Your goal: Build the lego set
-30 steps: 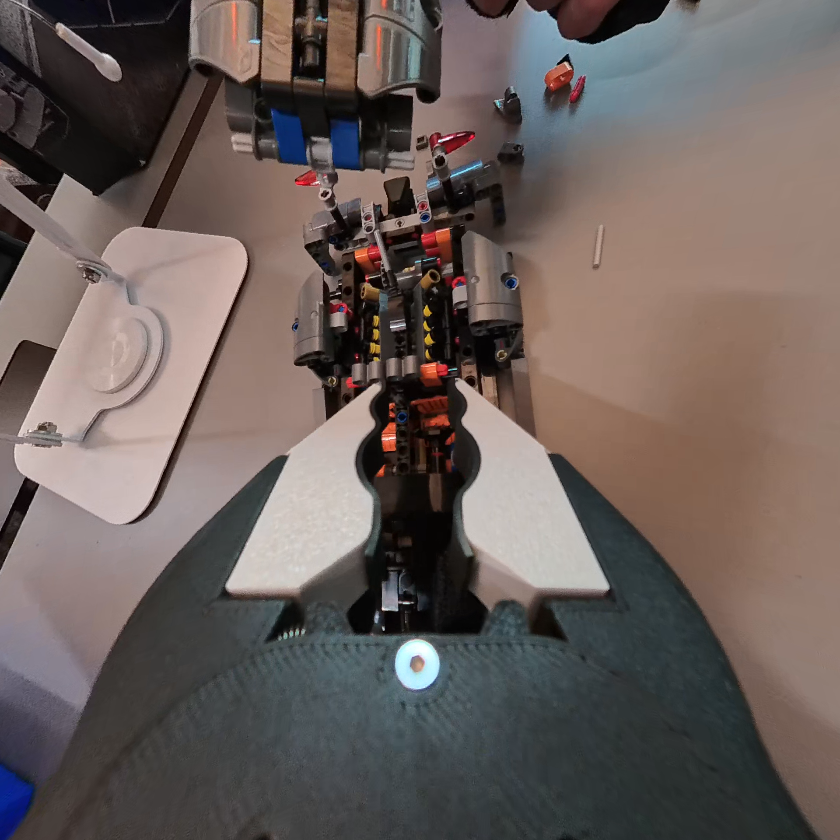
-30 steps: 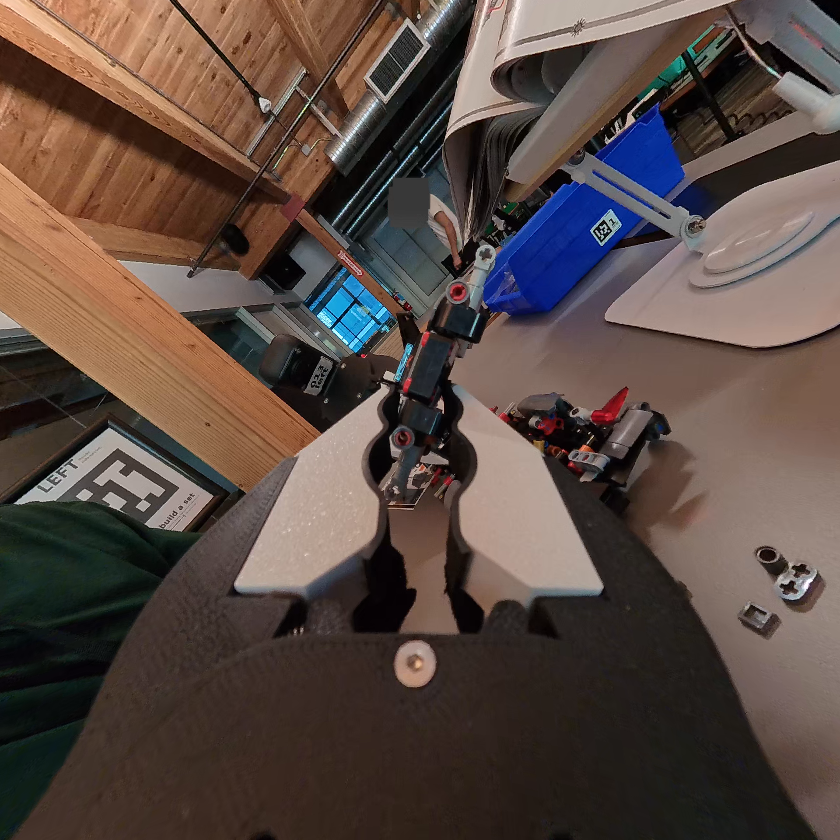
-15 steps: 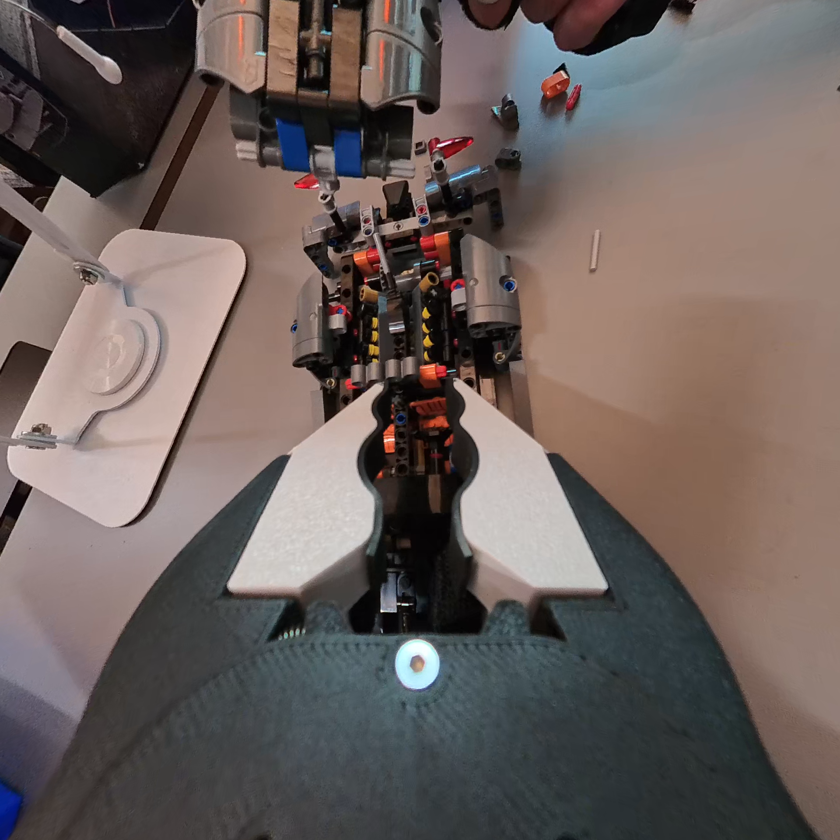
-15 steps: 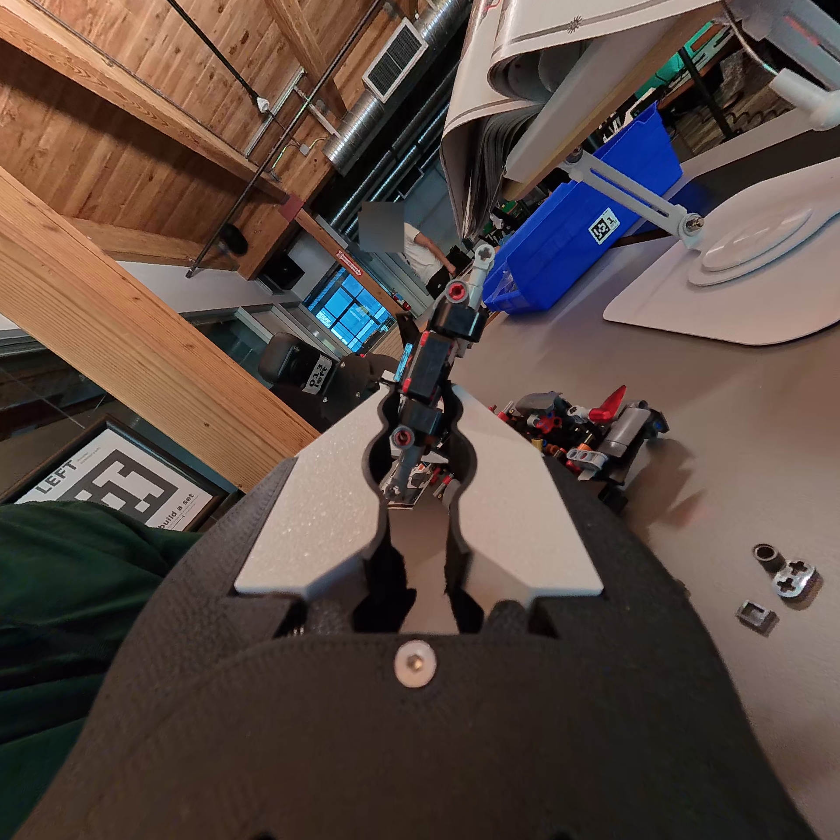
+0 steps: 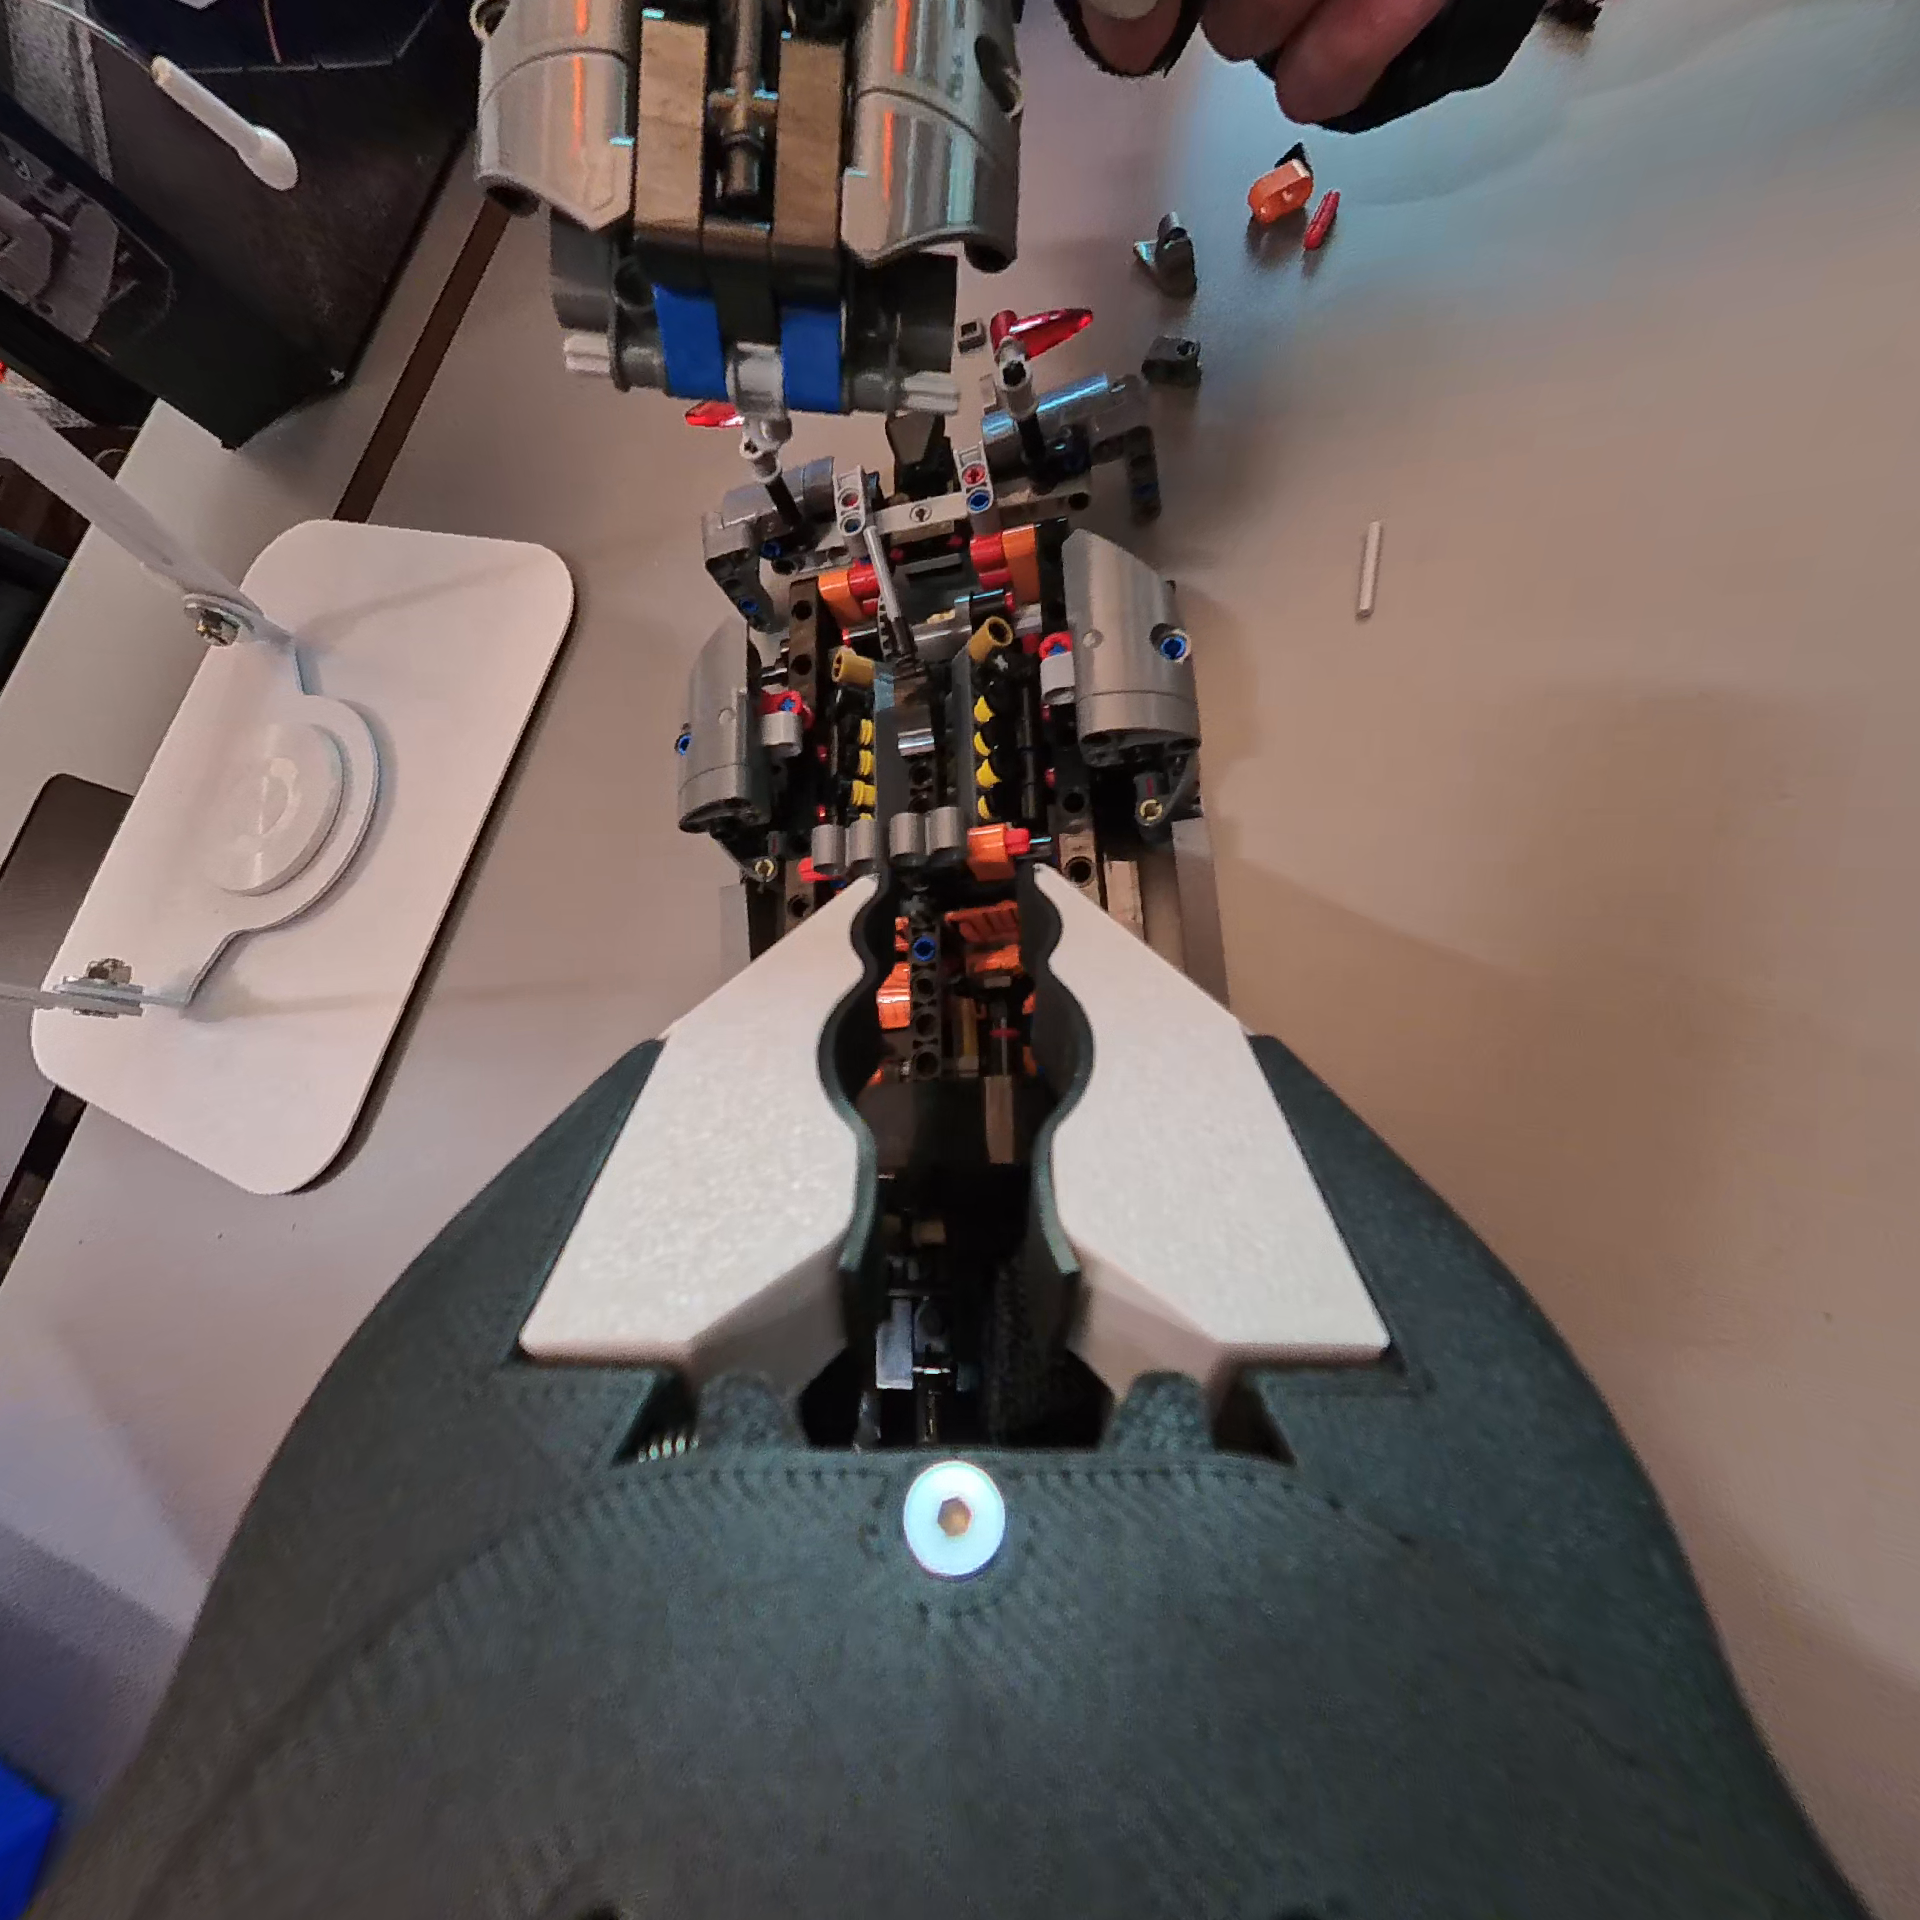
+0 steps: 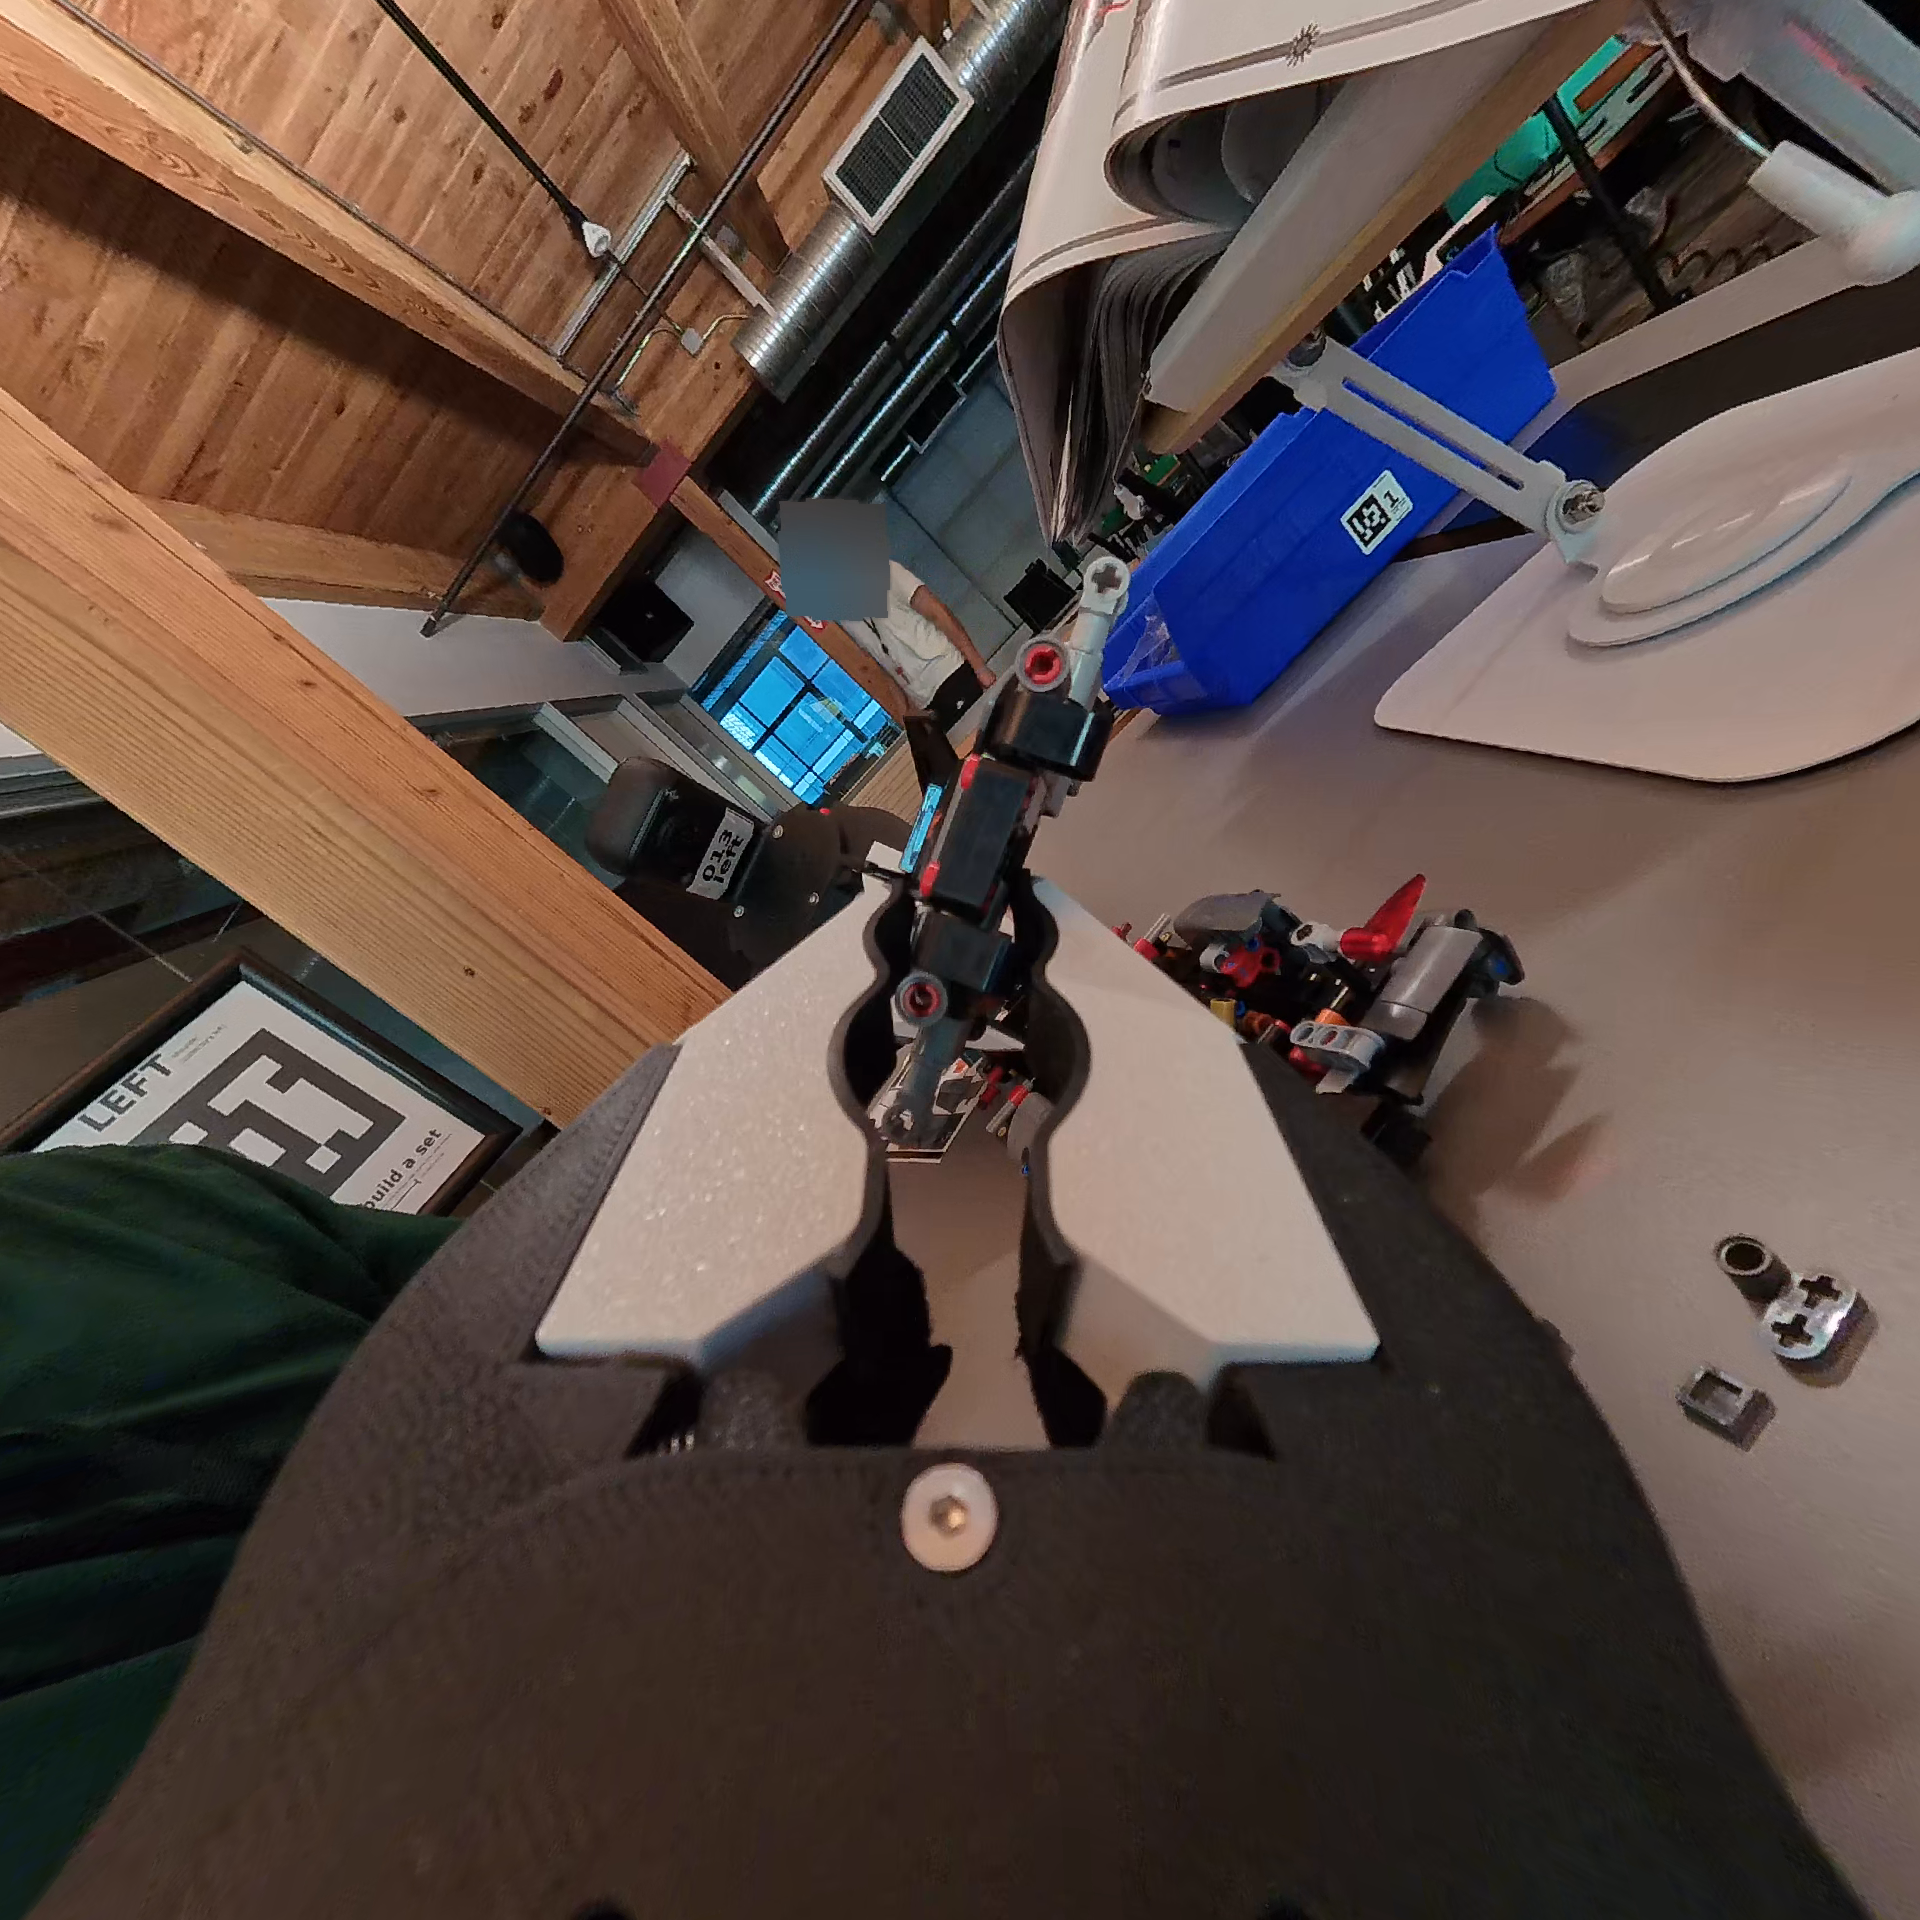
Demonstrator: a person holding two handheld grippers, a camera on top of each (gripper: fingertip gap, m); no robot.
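My left gripper (image 5: 956, 894) is shut on the near end of a long lego chassis (image 5: 935, 675) of grey, black, orange and yellow parts lying on the table. A silver-and-blue sub-assembly (image 5: 748, 208) hangs above the chassis's far end; what holds it is out of frame. In the right wrist view my right gripper (image 6: 961, 914) is shut on a narrow black sub-assembly (image 6: 987, 821) with red pins and a grey axle, held up in the air. The chassis (image 6: 1351, 987) lies just right of it, and the left gripper (image 6: 727, 842) shows beyond.
A hand (image 5: 1299, 52) is at the top right. Loose pieces lie past the chassis: a red pointed one (image 5: 1039, 327), an orange one (image 5: 1278, 192), a white rod (image 5: 1369, 569). Small grey pieces (image 6: 1808, 1314) lie right. A white stand base (image 5: 291, 831) sits left, a blue bin (image 6: 1351, 499) behind. Tip to tip, the grippers are about 15 centimeters apart. The white rod (image 5: 1369, 569) lies around 12 centimeters away from my left fingertips.
The silver-and-blue sub-assembly and the hand have come lower and nearer to the chassis's far end in the left wrist view. Both grippers keep their hold.
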